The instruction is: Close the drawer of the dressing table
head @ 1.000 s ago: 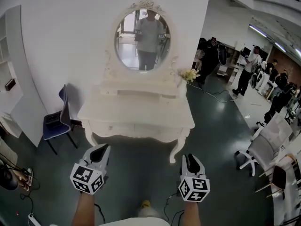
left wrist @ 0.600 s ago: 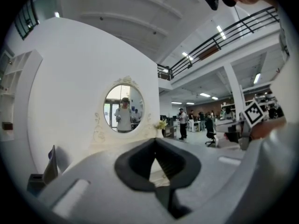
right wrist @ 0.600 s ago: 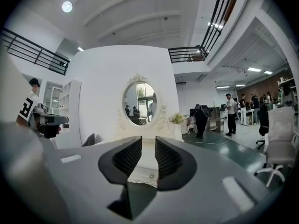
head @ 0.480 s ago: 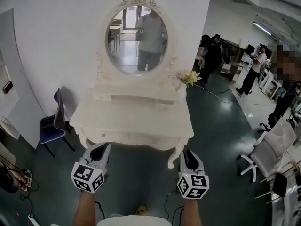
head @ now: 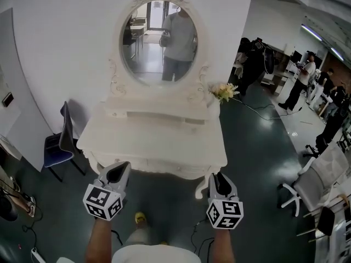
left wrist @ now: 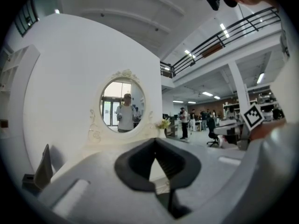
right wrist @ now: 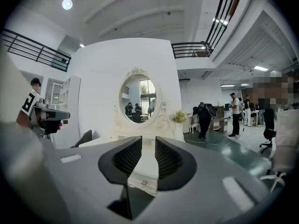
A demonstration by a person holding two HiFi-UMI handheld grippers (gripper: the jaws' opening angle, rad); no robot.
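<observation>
The white dressing table [head: 155, 141] stands against the wall at the centre of the head view, its oval mirror [head: 159, 40] above it in the upper middle of the frame, with a person reflected in the glass. A small bunch of flowers [head: 225, 91] sits at the table's back right corner, and a blue chair [head: 56, 148] stands just beside its left side. The drawer [right wrist: 142, 178] runs along the table's front edge; in the right gripper view its front and a small knob show in the gap between the jaws, but I cannot tell whether it stands out from the table. Both grippers are held near the front edge, apart from it, in the lower part of the head view. The left gripper [head: 118, 169] has its fingers [left wrist: 135, 164] meeting at the tips with nothing between them. The right gripper [head: 218, 177] has its fingers [right wrist: 128, 157] parted by a narrow gap and holds nothing. People stand on the dark floor [head: 258, 147] at upper right.
</observation>
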